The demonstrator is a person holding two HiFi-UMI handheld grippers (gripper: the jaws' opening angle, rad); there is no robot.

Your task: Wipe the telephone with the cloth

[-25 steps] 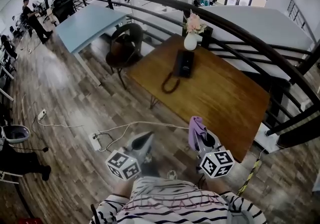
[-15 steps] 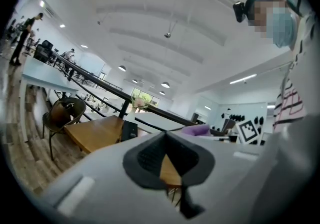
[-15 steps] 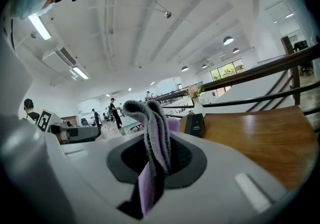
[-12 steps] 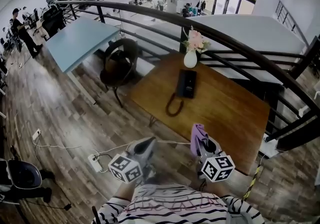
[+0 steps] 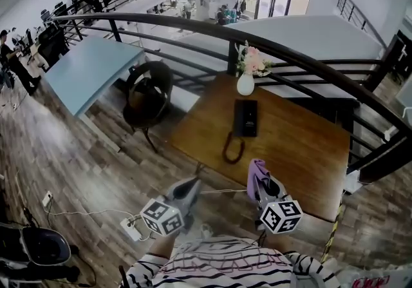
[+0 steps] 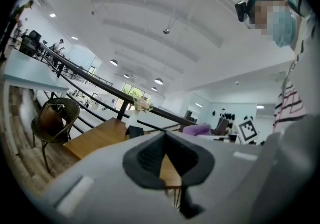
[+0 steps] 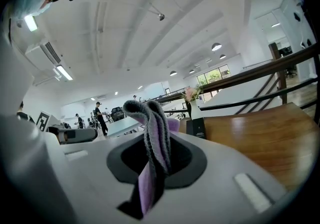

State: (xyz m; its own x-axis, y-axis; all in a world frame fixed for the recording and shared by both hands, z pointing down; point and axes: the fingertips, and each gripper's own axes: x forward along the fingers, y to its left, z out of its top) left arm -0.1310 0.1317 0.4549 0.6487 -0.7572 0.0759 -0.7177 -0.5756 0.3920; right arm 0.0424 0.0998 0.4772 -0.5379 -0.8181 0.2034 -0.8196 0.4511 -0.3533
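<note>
A black telephone (image 5: 245, 118) lies on the wooden table (image 5: 302, 151), its coiled cord (image 5: 232, 149) looping toward the near edge. It shows small in the right gripper view (image 7: 198, 128) and the left gripper view (image 6: 135, 131). My right gripper (image 5: 257, 177) hovers over the table's near edge, shut on a purple-grey cloth (image 5: 255, 171). In the right gripper view the cloth (image 7: 152, 133) is folded over between the jaws of that gripper (image 7: 157, 160). My left gripper (image 5: 191, 182) hangs over the floor left of the table, shut and empty (image 6: 167, 138).
A white vase with pink flowers (image 5: 246, 80) stands just behind the telephone. A black railing (image 5: 290, 55) curves behind the table. A round wicker chair (image 5: 147, 93) and a light blue table (image 5: 87, 71) stand to the left. A power strip with cable (image 5: 132, 229) lies on the floor.
The table and telephone have drawn nearer and lower in the head view as the person stepped toward them. Both grippers keep their places and their states, the cloth still held.
</note>
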